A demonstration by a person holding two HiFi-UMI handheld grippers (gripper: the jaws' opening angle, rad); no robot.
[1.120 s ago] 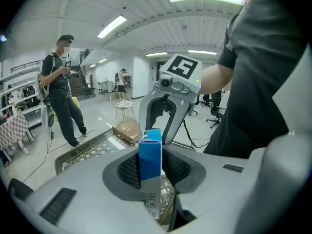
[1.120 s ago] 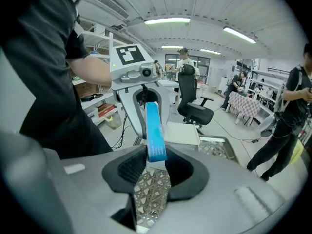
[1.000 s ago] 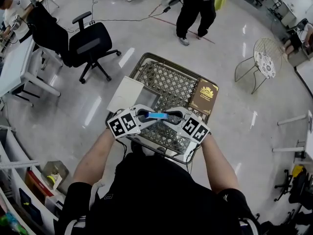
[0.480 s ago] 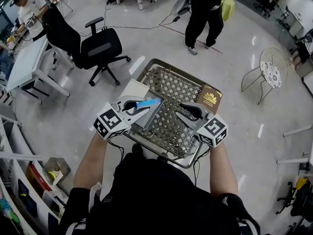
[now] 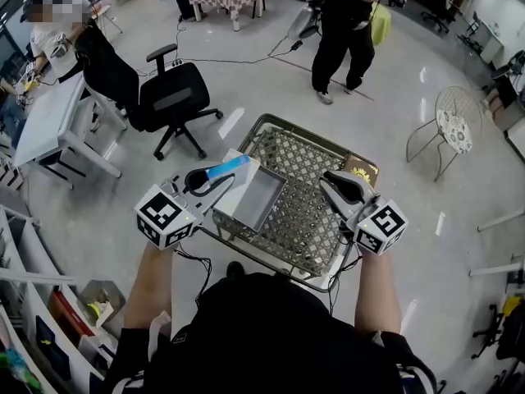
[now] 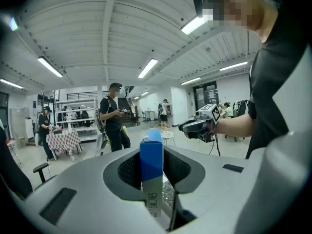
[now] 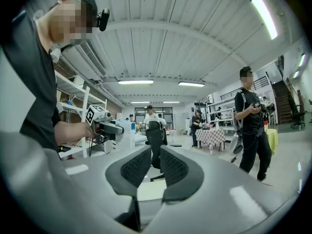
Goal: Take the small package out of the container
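Step in hand: carrying the package off after the lift-out. The left gripper point(image 5: 212, 180) is clamped on the small blue package point(image 5: 228, 168). In the left gripper view the pack stands upright between the two pads, blue upper part sticking out past the jaw tips, grey lower part with print down in the throat. From the head view the package is up in the air, over the left rim of the wire mesh container point(image 5: 312, 208) and above the grey open box point(image 5: 262, 197) that sits inside it. It touches neither, so it looks clear of the container already.

The right gripper point(image 5: 335, 185) is empty. Its jaws have just been closing and now leave only a narrow slit, with nothing between the pads in the right gripper view. It hangs over the container's right side, partly covering a brown box with a gold emblem point(image 5: 362, 169).

Task judged nearly done; only the set-down is left. The next move probably calls for swinging the left gripper further out past the rim, lowering it to some surface outside, then letting go. No set-down spot is obvious in the frames. The grip is on a thin pack, so it could twist if bumped on the rim.
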